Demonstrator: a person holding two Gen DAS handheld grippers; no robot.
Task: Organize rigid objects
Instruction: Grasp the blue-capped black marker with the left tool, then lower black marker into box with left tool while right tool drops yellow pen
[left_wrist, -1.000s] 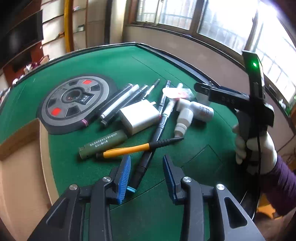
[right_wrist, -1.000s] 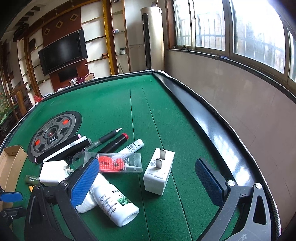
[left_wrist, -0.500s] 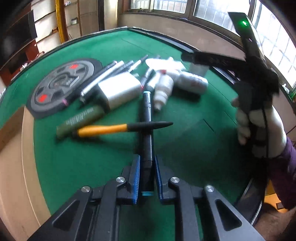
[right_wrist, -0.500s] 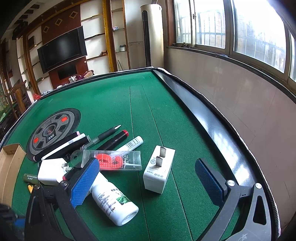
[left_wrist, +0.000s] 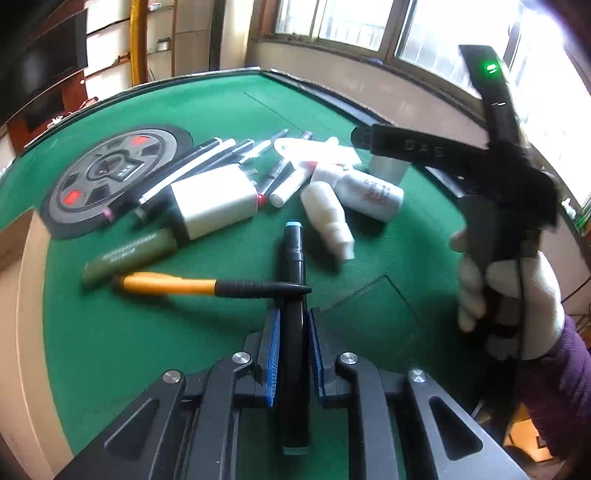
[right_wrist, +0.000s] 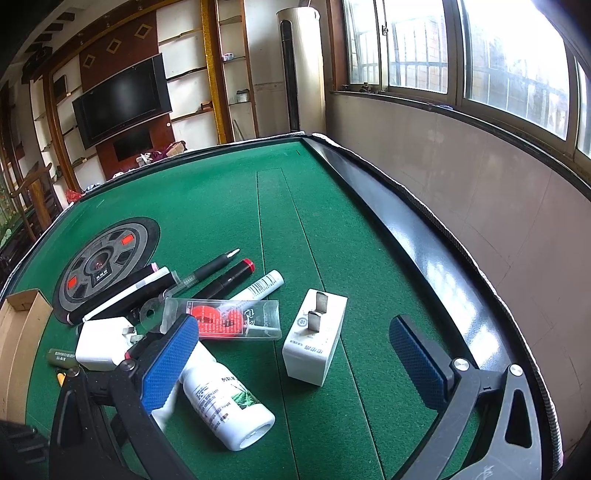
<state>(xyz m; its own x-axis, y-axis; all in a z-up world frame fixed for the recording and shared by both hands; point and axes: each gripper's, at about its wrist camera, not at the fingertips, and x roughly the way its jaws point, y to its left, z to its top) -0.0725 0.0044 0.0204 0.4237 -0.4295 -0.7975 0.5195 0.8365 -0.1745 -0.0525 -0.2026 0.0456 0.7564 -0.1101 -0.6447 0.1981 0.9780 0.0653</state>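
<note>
The left tool (left_wrist: 291, 354) was clenched on a black marker (left_wrist: 293, 280), its blue pads pressed against the barrel on both sides. The marker's long axis ran straight out along the tool's fingers, one teal end poking back between the tool's arms and the other pointing toward the clutter on the green table (left_wrist: 229, 107). A yellow pen (left_wrist: 192, 285) lay crosswise just ahead of the pads, its black tip crossing the marker; which of the two was on top could not be told. A straight lift would probably nudge that pen.

The right tool (right_wrist: 291, 365) stood wide apart and held nothing, hovering over a white bottle (right_wrist: 225, 402) and a plug (right_wrist: 314, 336), with a clear packet (right_wrist: 225, 321) beside them. It was well away from the marker, so the left hand was the nearer one.

A cardboard box (right_wrist: 20, 332) sat at the table's left edge, seemingly the likely destination; its inside was not visible.
</note>
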